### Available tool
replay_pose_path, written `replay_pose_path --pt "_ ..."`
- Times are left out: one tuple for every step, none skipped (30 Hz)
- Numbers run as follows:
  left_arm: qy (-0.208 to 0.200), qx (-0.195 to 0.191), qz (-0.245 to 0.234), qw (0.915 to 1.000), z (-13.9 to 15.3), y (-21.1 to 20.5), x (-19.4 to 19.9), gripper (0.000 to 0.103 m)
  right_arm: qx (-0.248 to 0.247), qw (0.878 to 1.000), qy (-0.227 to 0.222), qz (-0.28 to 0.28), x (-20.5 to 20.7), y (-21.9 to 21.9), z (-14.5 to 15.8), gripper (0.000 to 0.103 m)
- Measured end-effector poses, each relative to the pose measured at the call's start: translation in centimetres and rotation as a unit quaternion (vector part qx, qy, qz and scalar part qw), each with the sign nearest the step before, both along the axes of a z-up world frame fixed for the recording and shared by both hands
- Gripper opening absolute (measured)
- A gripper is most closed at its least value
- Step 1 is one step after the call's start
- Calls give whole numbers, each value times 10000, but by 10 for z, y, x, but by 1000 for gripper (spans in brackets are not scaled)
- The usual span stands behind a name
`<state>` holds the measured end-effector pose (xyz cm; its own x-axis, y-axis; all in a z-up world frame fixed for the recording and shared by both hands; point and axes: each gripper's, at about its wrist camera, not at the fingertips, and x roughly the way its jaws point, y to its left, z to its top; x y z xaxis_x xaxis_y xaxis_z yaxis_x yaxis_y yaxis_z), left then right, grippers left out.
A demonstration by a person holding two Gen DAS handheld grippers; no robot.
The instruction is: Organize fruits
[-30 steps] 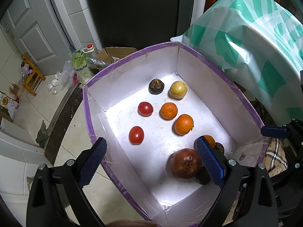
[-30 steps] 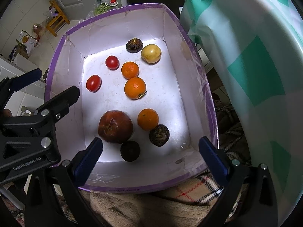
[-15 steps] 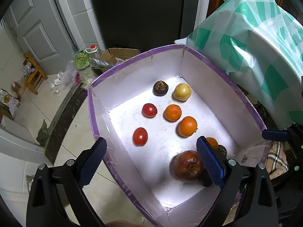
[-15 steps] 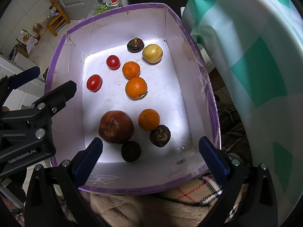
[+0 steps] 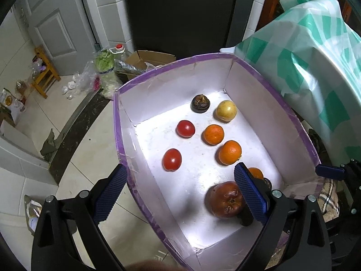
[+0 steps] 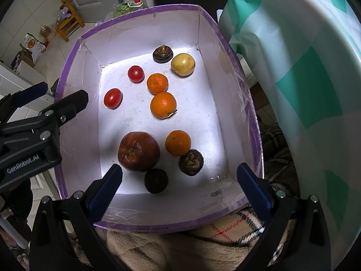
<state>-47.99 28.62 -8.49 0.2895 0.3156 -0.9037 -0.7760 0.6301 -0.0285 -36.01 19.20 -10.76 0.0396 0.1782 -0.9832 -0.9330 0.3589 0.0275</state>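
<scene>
A white box with a purple rim (image 6: 72, 52) (image 5: 116, 117) holds loose fruit: two red tomatoes (image 6: 112, 98) (image 5: 172, 159), three oranges (image 6: 163, 105) (image 5: 229, 152), a yellow fruit (image 6: 182, 64) (image 5: 226, 110), a big brownish-red pomegranate (image 6: 138, 151) (image 5: 226, 199) and three dark round fruits (image 6: 191, 162) (image 5: 200, 103). My right gripper (image 6: 178, 189) hangs open over the box's near edge, above a dark fruit (image 6: 156, 180). My left gripper (image 5: 180, 194) is open above the box's left wall, its right finger over the pomegranate.
A green-checked plastic cover (image 6: 300, 67) drapes something at the right of the box. A plaid blanket (image 6: 237, 228) lies under the near edge. On the tiled floor sit bags of greens (image 5: 103, 61), a cardboard box (image 5: 149, 61) and a wooden stool (image 5: 42, 72).
Both views have drawn back a little from the box, so the fruit sits lower in the left wrist view. Fruit has not moved; both grippers stay open.
</scene>
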Motion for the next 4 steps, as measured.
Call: replay_pose_path --pt "1 14 0 10000 0 0 0 93 5 10000 -4 10 0 -1 0 102" --pt "29 71 -10 10000 1 -2 0 93 10 10000 -4 15 0 -1 0 102" --pt "44 95 -23 9999 1 -2 1 93 16 10000 -3 22 -1 -1 1 102" --pt "58 97 -51 9999 1 -3 2 93 23 10000 -1 33 -1 -1 1 102"
